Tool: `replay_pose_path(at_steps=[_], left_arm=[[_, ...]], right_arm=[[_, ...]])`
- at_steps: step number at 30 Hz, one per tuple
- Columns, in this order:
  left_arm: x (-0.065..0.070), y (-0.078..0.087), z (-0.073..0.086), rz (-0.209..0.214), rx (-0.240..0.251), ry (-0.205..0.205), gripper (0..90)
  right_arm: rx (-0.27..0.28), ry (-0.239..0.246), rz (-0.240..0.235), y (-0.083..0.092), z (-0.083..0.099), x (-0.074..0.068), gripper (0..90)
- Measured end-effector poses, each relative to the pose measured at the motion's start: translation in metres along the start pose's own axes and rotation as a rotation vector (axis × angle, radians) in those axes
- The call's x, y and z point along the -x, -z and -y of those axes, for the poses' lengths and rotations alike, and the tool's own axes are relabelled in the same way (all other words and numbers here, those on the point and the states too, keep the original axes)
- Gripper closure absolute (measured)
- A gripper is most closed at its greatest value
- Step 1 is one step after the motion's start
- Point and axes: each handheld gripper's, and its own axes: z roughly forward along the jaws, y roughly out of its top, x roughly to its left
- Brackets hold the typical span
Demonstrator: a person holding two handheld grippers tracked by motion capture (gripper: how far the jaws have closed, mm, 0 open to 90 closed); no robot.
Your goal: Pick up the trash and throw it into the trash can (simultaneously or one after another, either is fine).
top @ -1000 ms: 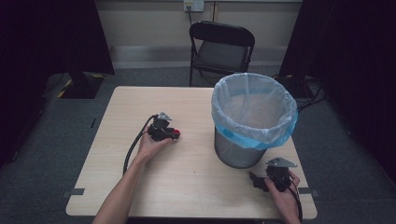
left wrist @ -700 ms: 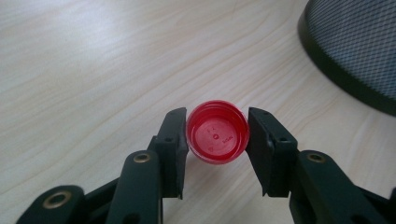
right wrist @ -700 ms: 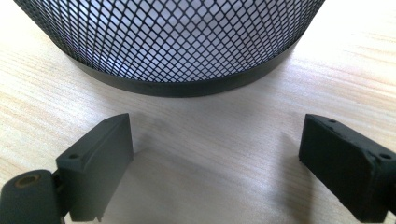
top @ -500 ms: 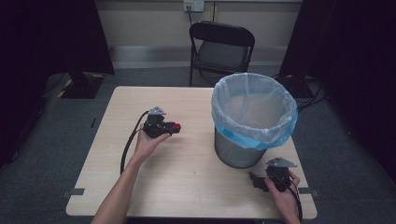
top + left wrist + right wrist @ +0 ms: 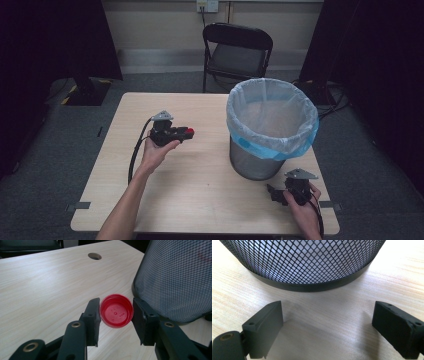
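A red bottle cap [image 5: 116, 311] is clamped between the two black jaws of my left gripper [image 5: 116, 315], hollow side toward the camera, lifted off the wooden table [image 5: 200, 185]. In the high view the left gripper [image 5: 187, 133] hangs above the table's middle left with the red cap [image 5: 190, 132] at its tip, pointing toward the mesh bin [image 5: 270, 125]. My right gripper [image 5: 274, 195] rests low at the table's front right, jaws wide apart with bare wood between them, facing the bin's base [image 5: 307, 277].
The black mesh waste bin with a clear and blue liner stands on the right half of the table. A cable hole [image 5: 94, 256] is in the tabletop. A black folding chair [image 5: 239, 50] stands behind the table.
My left gripper has risen off the table with the red cap and drifted slightly toward the bin. The right hand has stayed put.
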Motion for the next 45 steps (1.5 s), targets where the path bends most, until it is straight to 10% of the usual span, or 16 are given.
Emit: replay_pose_path(at_steps=[45], left_arm=[[0.058, 0.035, -0.076, 0.135, 0.216, -0.102, 59.3]], right_arm=[[0.0, 0.0, 0.0, 0.0, 0.0, 0.0, 9.2]])
